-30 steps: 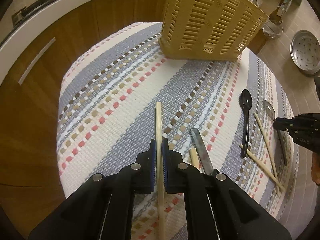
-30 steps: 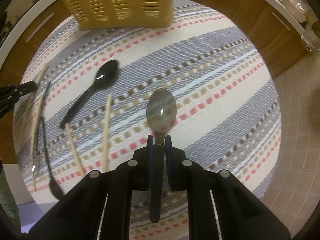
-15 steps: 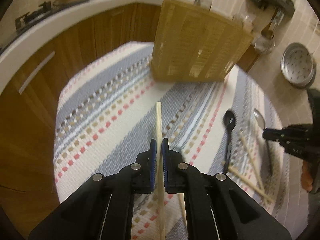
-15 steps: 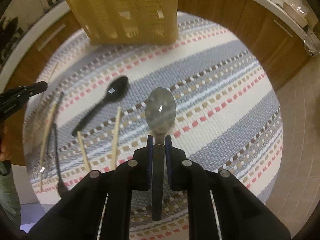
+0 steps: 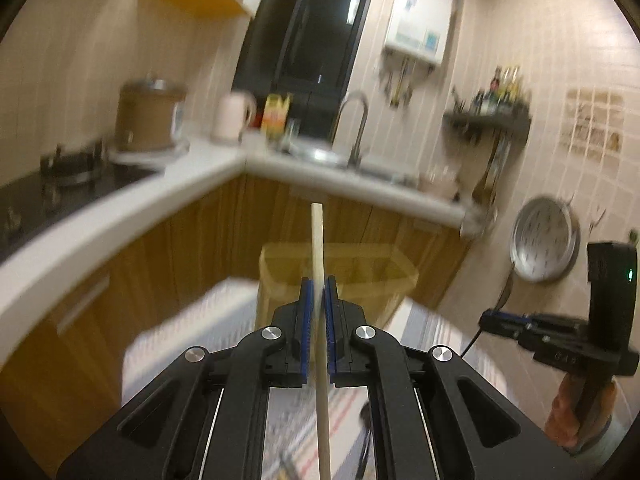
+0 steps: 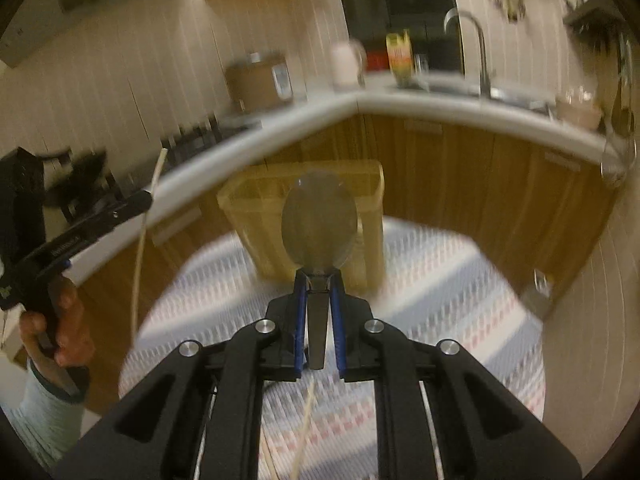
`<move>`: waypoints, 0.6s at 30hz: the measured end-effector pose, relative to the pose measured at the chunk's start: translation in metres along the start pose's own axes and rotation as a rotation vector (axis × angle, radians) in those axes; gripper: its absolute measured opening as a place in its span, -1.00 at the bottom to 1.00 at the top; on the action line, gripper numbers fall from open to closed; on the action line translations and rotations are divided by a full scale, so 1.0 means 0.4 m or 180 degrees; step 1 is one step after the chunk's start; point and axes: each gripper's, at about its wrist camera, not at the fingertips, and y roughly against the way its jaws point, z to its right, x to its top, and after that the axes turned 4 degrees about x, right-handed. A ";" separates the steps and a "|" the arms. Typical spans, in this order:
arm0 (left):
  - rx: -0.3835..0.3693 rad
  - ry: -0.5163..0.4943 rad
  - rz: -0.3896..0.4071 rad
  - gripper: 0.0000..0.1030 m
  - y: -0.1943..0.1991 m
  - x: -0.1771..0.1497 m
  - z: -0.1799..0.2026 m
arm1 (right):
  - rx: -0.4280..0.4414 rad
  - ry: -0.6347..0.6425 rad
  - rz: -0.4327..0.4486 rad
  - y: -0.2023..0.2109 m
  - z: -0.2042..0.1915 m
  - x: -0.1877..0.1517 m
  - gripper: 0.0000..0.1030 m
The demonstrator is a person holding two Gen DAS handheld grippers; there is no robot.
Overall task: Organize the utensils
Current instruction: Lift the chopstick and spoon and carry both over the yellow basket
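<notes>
Left wrist view: left gripper [image 5: 319, 284] fills the lower centre, its fingers [image 5: 306, 300] clamped on a pale wooden chopstick [image 5: 319, 248] that runs up the middle of the frame, tip pointing toward the wooden cabinets. Behind it, centre, a tan slotted basket [image 5: 360, 276] stands on the striped cloth [image 5: 192, 320] covering the tabletop; all blurred. Right gripper [image 5: 490, 322] shows at the right edge, seen side-on, held in a hand [image 5: 572, 420]. A round metal steamer tray [image 5: 546, 240] sits at right against the tiled floor.

Right wrist view: right gripper [image 6: 319, 280] at lower centre, fingers [image 6: 300, 308] closed on the handle of a metal spoon [image 6: 319, 224], bowl raised in front of the basket [image 6: 256, 216]. Striped cloth [image 6: 440, 280] spreads below. At left, the left gripper [image 6: 146, 200] holds the chopstick [image 6: 142, 240] nearly upright. Another chopstick [image 6: 304, 432] lies on the cloth, bottom centre.
</notes>
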 end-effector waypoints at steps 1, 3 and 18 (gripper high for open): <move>-0.0025 0.0002 0.0112 -0.92 0.003 0.016 0.007 | 0.0012 0.0003 0.0083 0.000 -0.004 0.021 -0.81; -0.0081 -0.0008 0.0319 -0.92 0.003 0.057 0.017 | 0.0031 -0.0007 0.0171 -0.004 -0.007 0.050 -0.81; 0.0100 -0.0097 0.1233 -0.92 -0.172 0.183 0.026 | -0.0270 0.0154 0.0640 -0.076 0.036 0.229 -0.81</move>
